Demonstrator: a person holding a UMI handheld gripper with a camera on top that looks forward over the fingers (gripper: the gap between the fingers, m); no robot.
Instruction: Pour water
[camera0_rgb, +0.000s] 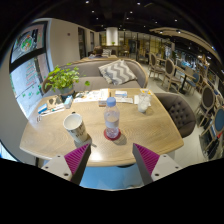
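A clear water bottle (111, 118) with a pink label and a light cap stands upright on the round wooden table (150, 128), just ahead of my fingers. To its left stands a white paper cup (75, 127) with a dark pattern. My gripper (112, 160) is open, its magenta pads (77, 158) spread wide at the table's near edge, with nothing between them. The bottle stands beyond the gap, apart from both fingers.
A clear glass (143, 100) stands at the far right of the table. A potted green plant (62, 78) and papers (52, 104) sit at the far left. A grey sofa with a patterned cushion (116, 71) lies behind, and a dark chair (180, 108) stands at the right.
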